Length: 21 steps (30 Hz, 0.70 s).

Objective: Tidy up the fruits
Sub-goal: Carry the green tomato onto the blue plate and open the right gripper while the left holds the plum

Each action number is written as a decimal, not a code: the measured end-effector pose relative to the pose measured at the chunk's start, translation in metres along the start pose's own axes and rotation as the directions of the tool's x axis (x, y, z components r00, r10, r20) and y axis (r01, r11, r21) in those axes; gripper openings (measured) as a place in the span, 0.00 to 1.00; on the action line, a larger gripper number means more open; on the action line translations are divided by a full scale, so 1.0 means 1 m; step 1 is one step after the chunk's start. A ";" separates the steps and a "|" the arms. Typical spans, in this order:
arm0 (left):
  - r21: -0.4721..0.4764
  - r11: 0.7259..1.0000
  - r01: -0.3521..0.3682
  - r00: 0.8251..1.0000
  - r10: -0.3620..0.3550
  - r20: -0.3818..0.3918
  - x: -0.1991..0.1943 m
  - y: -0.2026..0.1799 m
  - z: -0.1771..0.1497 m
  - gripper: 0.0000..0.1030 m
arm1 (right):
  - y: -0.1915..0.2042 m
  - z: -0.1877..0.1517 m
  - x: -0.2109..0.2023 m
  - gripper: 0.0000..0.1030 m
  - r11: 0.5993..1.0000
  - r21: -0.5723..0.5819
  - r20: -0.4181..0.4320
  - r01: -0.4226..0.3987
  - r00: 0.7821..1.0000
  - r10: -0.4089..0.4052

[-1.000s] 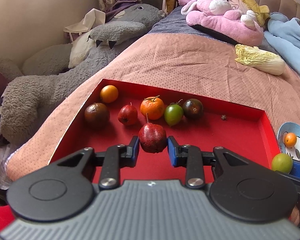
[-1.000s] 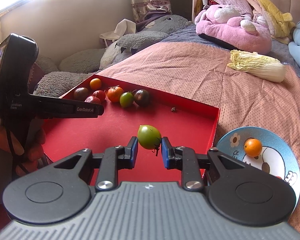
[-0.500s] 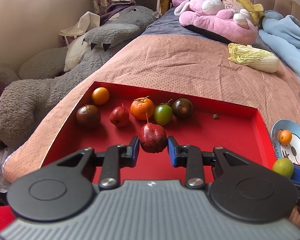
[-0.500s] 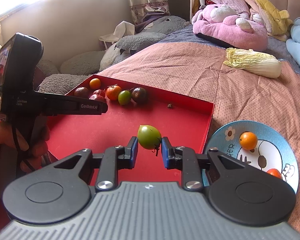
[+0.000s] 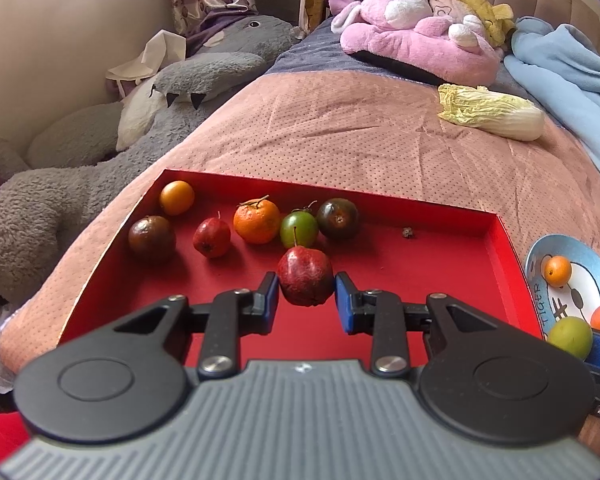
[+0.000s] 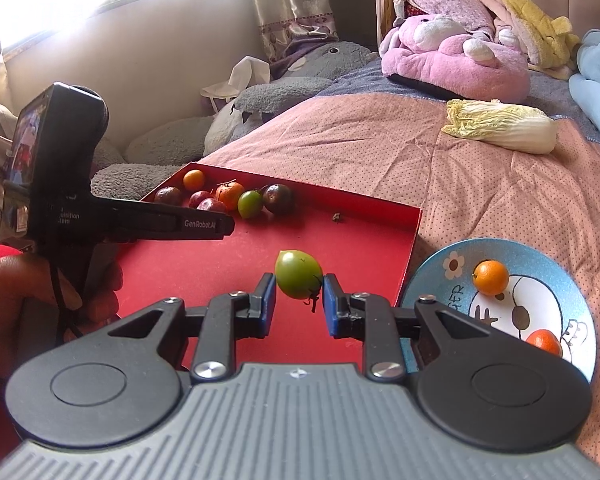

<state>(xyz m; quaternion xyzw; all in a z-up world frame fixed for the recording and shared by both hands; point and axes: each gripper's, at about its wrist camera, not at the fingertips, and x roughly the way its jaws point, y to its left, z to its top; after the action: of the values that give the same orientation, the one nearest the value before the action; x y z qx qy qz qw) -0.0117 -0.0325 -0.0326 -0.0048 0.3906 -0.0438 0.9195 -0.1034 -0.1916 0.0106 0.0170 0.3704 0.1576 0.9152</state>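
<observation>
My left gripper [image 5: 306, 297] is shut on a dark red fruit [image 5: 305, 277], held above the red tray [image 5: 420, 280]. Several fruits lie in a row at the tray's far left: a small orange one [image 5: 176, 197], a dark brown one [image 5: 152, 237], a small red one [image 5: 211, 237], a mandarin [image 5: 257, 221], a green one [image 5: 299, 229] and a dark one [image 5: 338, 218]. My right gripper [image 6: 299, 297] is shut on a green fruit [image 6: 298, 274] over the tray's near right part [image 6: 364, 248]. A blue plate [image 6: 548, 268] to the right holds two orange fruits [image 6: 490, 277].
The tray and plate rest on a pink bed cover [image 5: 360, 136]. A napa cabbage [image 5: 492, 116] lies farther back on the right. A grey plush toy [image 5: 80, 160] lies along the left, a pink plush [image 5: 416, 44] at the back. A small dark speck [image 5: 408, 233] lies in the tray.
Both grippers drew back a little with their fruits still held. More of the blue plate shows on the right in both views.
</observation>
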 end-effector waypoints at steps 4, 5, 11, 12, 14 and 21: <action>0.007 1.000 0.004 1.000 -0.004 0.004 -0.001 -0.003 0.000 0.33 | -0.002 -0.001 -0.002 0.29 1.000 0.004 0.003 -0.002 1.000 0.002; 0.009 1.000 0.005 1.000 -0.005 0.005 -0.001 -0.004 0.000 0.33 | -0.002 -0.001 -0.003 0.29 1.000 0.004 0.004 -0.001 1.000 0.001; 0.022 1.000 0.012 1.000 -0.012 0.011 -0.001 -0.010 -0.001 0.33 | -0.008 -0.004 -0.007 0.29 1.000 0.022 0.011 0.005 1.000 -0.005; 0.023 1.000 0.013 1.000 -0.013 0.011 -0.001 -0.011 -0.001 0.33 | -0.010 -0.005 -0.008 0.29 1.000 0.026 0.012 0.007 1.000 -0.007; 0.026 1.000 0.015 1.000 -0.016 0.012 -0.002 -0.013 -0.001 0.33 | -0.013 -0.006 -0.010 0.29 0.999 0.034 0.013 0.011 1.000 -0.012; 0.036 0.999 0.019 1.000 -0.019 0.014 -0.001 -0.019 -0.001 0.33 | -0.023 -0.009 -0.019 0.29 0.998 0.053 0.023 0.027 0.999 -0.028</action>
<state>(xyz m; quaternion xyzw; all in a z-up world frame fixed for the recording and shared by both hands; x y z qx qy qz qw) -0.0143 -0.0517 -0.0315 0.0078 0.3833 -0.0595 0.9217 -0.1161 -0.2197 0.0130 0.0378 0.3636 0.1351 0.9209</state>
